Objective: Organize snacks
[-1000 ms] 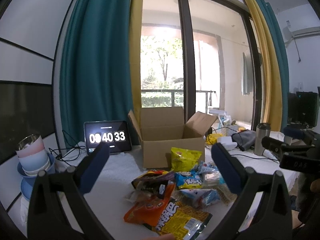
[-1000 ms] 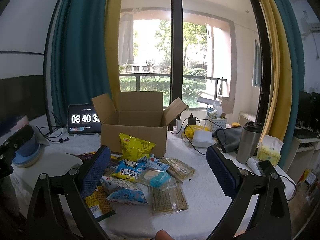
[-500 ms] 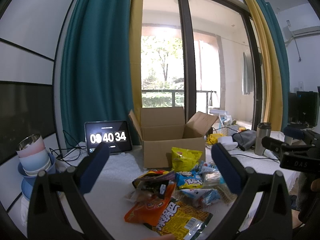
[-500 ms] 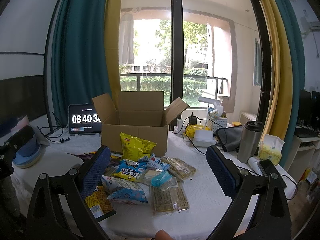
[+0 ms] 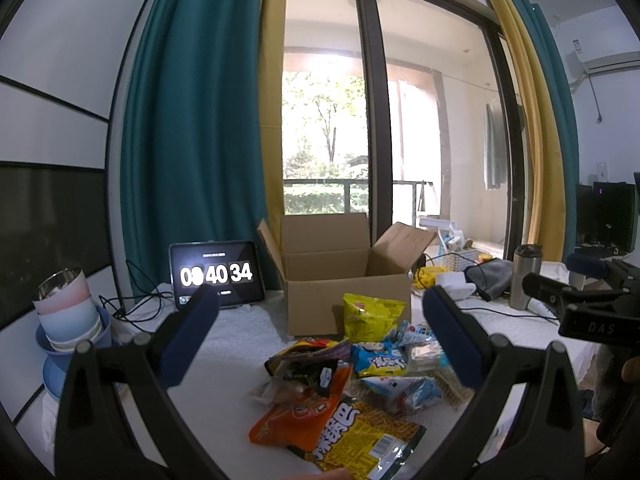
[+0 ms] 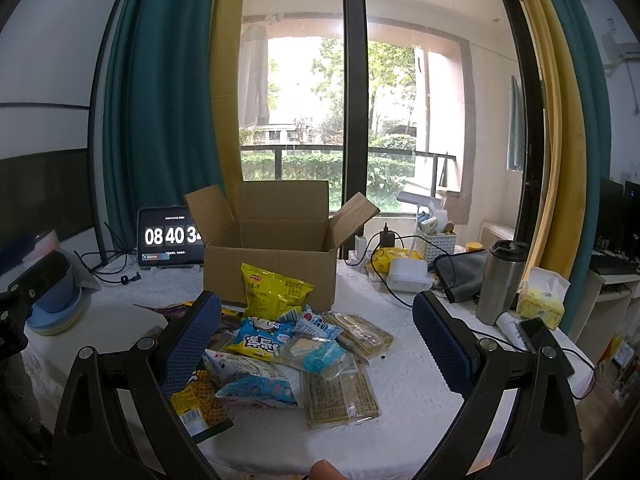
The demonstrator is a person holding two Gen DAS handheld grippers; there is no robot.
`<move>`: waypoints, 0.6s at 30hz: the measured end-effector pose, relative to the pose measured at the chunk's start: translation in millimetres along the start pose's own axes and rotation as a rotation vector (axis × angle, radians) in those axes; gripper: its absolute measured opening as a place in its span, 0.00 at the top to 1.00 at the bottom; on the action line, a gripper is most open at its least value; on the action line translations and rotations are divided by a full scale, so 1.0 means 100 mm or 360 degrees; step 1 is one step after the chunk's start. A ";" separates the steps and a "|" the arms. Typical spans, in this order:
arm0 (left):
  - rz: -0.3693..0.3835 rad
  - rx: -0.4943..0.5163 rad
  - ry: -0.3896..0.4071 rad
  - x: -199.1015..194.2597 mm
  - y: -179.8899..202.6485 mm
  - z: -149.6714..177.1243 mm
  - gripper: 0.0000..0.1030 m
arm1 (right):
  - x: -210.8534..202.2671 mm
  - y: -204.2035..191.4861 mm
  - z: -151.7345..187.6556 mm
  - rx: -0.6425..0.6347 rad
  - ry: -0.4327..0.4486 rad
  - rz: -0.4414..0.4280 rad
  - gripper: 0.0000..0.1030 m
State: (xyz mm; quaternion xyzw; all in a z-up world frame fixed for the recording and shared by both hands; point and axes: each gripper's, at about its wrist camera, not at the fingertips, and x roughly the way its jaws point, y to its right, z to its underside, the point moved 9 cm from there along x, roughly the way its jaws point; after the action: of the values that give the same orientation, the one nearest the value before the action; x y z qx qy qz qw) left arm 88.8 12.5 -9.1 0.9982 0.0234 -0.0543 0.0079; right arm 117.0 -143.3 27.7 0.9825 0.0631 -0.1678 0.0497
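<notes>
Right now I am holding my left hand-held gripper (image 5: 320,334) and my right hand-held gripper (image 6: 316,332) wide apart and empty above the counter (image 6: 408,384), where the snack packets (image 6: 288,352) are lying heaped (some overlapping) just before the open cardboard box (image 6: 272,264).
</notes>
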 end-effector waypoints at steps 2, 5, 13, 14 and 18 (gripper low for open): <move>-0.0001 0.0000 0.0000 0.00 0.00 0.00 0.00 | 0.00 -0.01 0.01 0.0000 -0.0002 -0.0002 0.05; -0.0002 0.0000 -0.0002 0.00 0.00 0.00 0.00 | 0.00 -0.01 0.01 0.0000 -0.0002 -0.0002 0.05; 0.0001 0.0006 -0.0008 0.01 0.00 0.02 0.00 | 0.03 -0.04 0.03 0.0005 -0.0015 -0.0014 0.05; -0.0001 0.0008 -0.0012 0.01 -0.01 0.03 0.00 | 0.04 -0.04 0.03 0.0007 -0.0019 -0.0016 0.05; -0.0006 0.0004 -0.0058 0.10 -0.06 0.12 0.00 | 0.11 -0.03 0.06 0.0013 -0.0047 -0.0025 0.05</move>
State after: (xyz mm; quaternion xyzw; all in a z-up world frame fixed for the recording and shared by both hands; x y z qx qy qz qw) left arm 97.7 18.8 -21.9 0.9970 0.0252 -0.0727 0.0069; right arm 125.1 -140.0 18.6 0.9796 0.0694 -0.1830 0.0451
